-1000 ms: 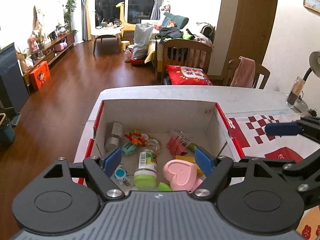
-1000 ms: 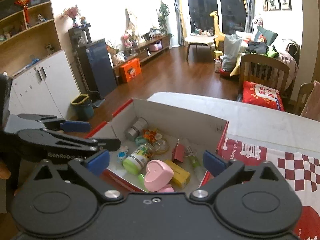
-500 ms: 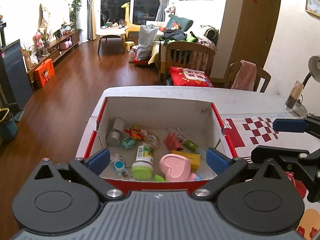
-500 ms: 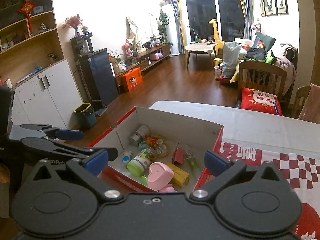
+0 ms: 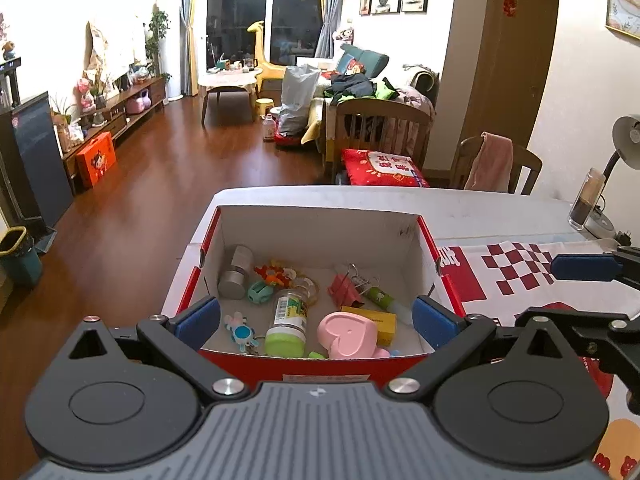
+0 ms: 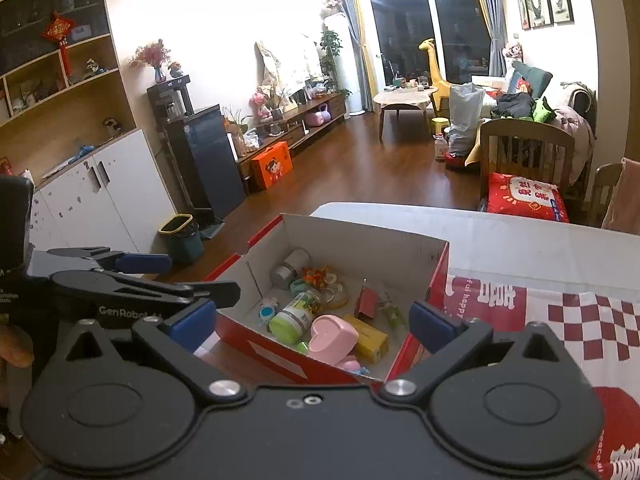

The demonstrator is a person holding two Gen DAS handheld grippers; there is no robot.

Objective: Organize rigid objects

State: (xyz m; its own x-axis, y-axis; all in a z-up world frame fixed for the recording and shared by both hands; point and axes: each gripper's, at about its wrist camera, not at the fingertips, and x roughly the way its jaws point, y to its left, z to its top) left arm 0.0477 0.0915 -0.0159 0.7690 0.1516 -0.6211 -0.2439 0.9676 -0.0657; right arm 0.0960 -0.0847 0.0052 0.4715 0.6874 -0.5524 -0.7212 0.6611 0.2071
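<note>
A red and white cardboard box [image 5: 320,368] stands on the table and holds several small things: a pink heart-shaped case [image 5: 347,334], a green-lidded bottle [image 5: 286,320], a yellow packet [image 5: 380,320], a silver cylinder [image 5: 236,274] and a pink binder clip [image 5: 344,290]. My left gripper [image 5: 316,318] hovers at the box's near wall, open wide with nothing between its blue pads. My right gripper [image 6: 313,322] is also open and empty, just behind the box's near right corner [image 6: 384,376]. Each gripper shows at the edge of the other's view.
A red and white checked cloth [image 5: 516,268] covers the table to the right of the box. A desk lamp [image 5: 624,140] and a dark bottle [image 5: 584,200] stand at the table's far right. A green bin [image 6: 182,236] sits on the wooden floor to the left.
The left jaws have spread from around the pink heart case, which now lies in the box. Both grippers have drawn back from the box.
</note>
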